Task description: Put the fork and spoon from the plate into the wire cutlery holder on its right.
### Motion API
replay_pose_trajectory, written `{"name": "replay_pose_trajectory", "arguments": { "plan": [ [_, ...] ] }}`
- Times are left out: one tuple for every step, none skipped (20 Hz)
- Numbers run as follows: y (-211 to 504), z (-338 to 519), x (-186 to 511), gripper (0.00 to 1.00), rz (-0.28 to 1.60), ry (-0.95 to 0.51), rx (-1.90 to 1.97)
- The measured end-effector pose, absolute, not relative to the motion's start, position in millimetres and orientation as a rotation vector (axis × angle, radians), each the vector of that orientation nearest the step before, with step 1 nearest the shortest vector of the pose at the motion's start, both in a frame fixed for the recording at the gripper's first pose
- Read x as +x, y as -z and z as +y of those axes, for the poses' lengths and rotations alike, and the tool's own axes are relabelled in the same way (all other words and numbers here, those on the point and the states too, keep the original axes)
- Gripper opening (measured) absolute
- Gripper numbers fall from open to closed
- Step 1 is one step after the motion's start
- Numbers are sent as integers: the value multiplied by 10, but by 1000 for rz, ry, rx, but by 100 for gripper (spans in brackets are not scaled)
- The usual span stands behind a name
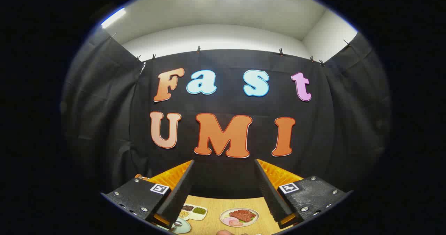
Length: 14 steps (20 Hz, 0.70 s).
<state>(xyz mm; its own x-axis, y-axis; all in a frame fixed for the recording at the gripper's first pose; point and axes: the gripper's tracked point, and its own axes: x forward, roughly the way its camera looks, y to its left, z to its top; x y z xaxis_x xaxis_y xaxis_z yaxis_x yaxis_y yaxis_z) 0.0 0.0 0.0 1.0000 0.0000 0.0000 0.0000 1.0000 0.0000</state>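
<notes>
Hand-held gripper (224, 189) wide open, fingers (181, 189) holding nothing, raised above the wooden table (212, 210).

The claw (224, 186) is hanging above the counter (212, 221), its fingers (177, 193) spread wide apart with nothing between them. Below and between the fingers, a plate of food (239, 217) is sitting on the counter. To its left, a divided tray (193, 211) is lying beside the left finger, and a small dish (182, 225) is sitting just nearer than the tray.
</notes>
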Motion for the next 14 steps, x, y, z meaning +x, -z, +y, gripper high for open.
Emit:
{"name": "replay_pose_trajectory", "arguments": {
  "plan": [
    [0, -1, 5, 98, 2, 2, -3],
    [19, 7, 7, 98, 6, 4, -8],
    [19, 1, 11, 98, 10, 11, -11],
    [24, 16, 8, 98, 13, 11, -9],
    [23, 45, 15, 98, 14, 9, -4],
    [3, 54, 15, 98, 12, 8, 2],
    [-18, 58, 21, 98, 8, 8, 8],
    [-47, 55, 31, 98, 2, 8, 12],
    [-63, 63, 39, 98, -2, 10, 14],
    [-47, 72, 50, 98, -2, 8, 13],
    [-43, 87, 56, 98, -1, 8, 10],
    [-20, 109, 56, 98, 4, 5, 6],
    [3, 142, 68, 98, 9, 2, 0],
    [32, 169, 76, 98, 17, -2, -4]
  ]
}}
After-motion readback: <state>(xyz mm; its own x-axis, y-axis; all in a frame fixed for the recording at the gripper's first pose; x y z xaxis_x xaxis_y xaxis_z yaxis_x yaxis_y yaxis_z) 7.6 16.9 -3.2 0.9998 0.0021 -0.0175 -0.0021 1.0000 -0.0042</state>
